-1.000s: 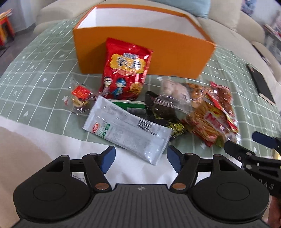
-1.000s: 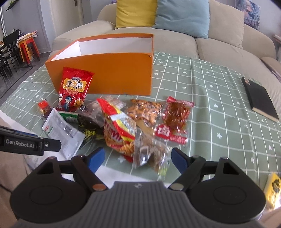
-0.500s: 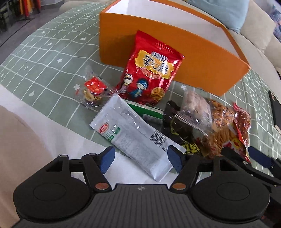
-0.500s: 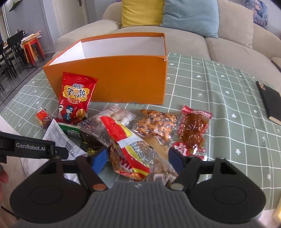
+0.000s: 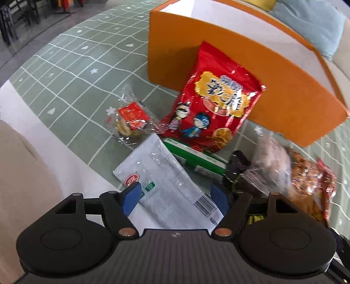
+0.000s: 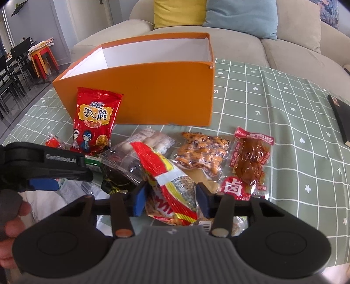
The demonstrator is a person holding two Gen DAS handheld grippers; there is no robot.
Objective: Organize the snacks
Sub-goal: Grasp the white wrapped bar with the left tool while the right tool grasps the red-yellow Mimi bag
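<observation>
One black notebook (image 6: 341, 119), right view only

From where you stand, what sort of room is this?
Most likely a home living room: a beige sofa with yellow and blue cushions stands behind the table's green checked cloth, and dining chairs show further back on the left.

Bright, even daylight; glare on the snack wrappers (image 5: 166, 187), fisheye bending at edges, left view motion-blurred.
</observation>
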